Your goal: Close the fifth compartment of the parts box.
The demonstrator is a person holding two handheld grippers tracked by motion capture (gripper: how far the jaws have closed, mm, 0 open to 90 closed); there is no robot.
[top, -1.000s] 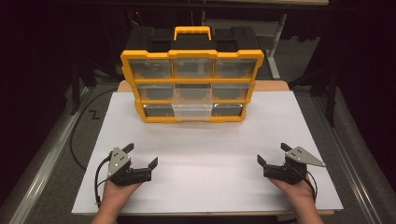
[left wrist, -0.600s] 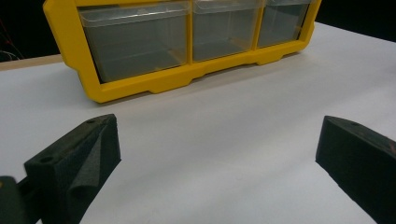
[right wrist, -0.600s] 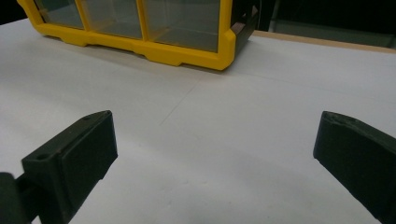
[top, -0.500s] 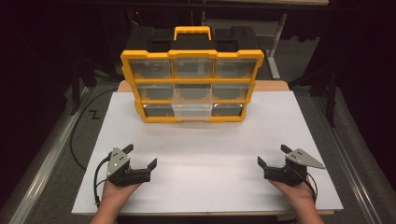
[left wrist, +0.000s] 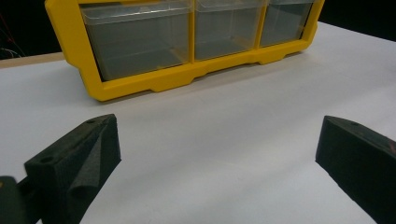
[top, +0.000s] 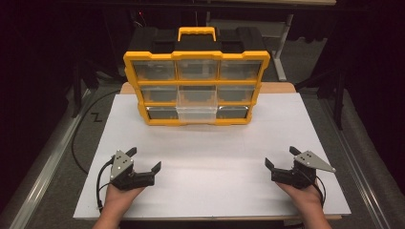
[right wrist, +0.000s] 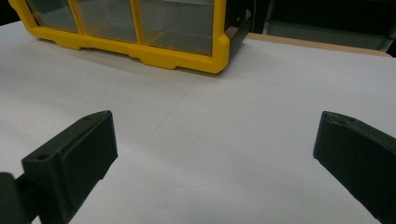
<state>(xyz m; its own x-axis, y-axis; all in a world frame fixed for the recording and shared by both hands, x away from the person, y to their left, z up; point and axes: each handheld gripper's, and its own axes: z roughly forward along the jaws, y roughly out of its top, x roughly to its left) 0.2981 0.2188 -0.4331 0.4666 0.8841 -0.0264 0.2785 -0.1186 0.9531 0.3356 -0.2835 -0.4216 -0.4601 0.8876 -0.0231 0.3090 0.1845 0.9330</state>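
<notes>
A yellow organiser box [top: 196, 86] with clear drawers and a yellow handle stands upright at the far middle of the white table [top: 215, 157]. Its bottom middle drawer [top: 196, 112] sticks out a little toward me. My left gripper [top: 143, 160] rests near the front left of the table, open, with nothing between its jaws. My right gripper [top: 282, 157] rests near the front right, also open and empty. The left gripper view has the box's lower drawers [left wrist: 187, 32] ahead beyond my left gripper [left wrist: 215, 149]. Ahead of my right gripper [right wrist: 215, 149] lies the box's right corner [right wrist: 219, 51].
Black stands and a dark floor surround the table. A black cable [top: 76, 143] runs along the floor at the left. A wooden board edge [top: 282, 88] shows behind the box. White surface stretches between the grippers and the box.
</notes>
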